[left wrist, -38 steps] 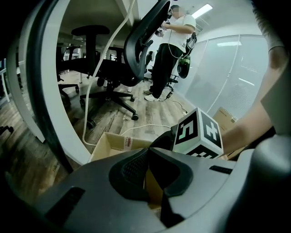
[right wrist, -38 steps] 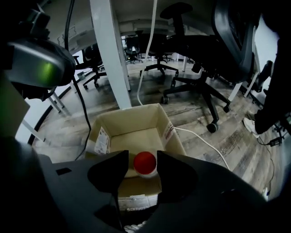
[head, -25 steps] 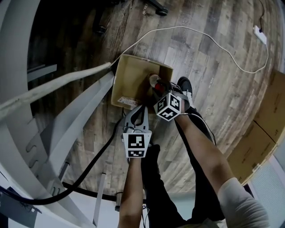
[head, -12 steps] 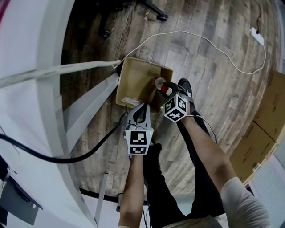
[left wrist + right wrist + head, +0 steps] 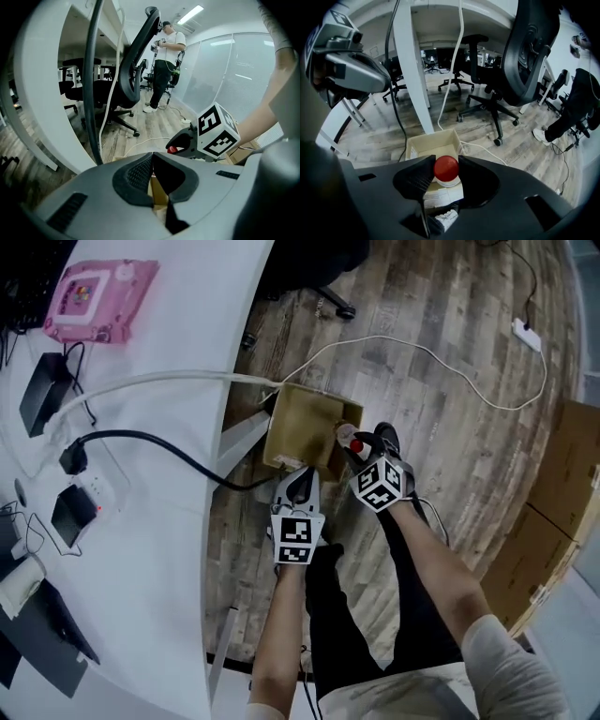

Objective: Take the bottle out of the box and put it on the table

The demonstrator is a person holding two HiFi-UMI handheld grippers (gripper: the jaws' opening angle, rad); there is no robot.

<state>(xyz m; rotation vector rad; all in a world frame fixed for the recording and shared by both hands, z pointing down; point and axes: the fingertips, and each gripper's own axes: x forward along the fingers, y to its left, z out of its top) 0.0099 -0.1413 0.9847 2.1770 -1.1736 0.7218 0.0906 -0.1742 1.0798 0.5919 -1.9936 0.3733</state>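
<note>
A bottle with a red cap [image 5: 446, 168] is clamped between the jaws of my right gripper [image 5: 446, 174], which is shut on its neck. It hangs above the open cardboard box [image 5: 431, 143] on the wooden floor. From the head view the bottle [image 5: 349, 439] shows just right of the box [image 5: 305, 423], under my right gripper [image 5: 361, 450]. My left gripper [image 5: 300, 482] hovers at the box's near edge; its fingertips meet with nothing between them [image 5: 152, 157]. Its view also catches the right gripper [image 5: 185, 143] and the red cap [image 5: 172, 149].
A white table [image 5: 141, 474] fills the left side, carrying a pink case [image 5: 98, 298], black cables and small devices. A table leg [image 5: 412, 70] stands behind the box. Office chairs [image 5: 525, 56], a white cord [image 5: 422, 343], a power strip [image 5: 523, 334] and stacked cartons [image 5: 562, 493] surround the spot.
Both grippers have risen, and the bottle has come up out of the box. The head view has swung so that the tabletop now shows.
</note>
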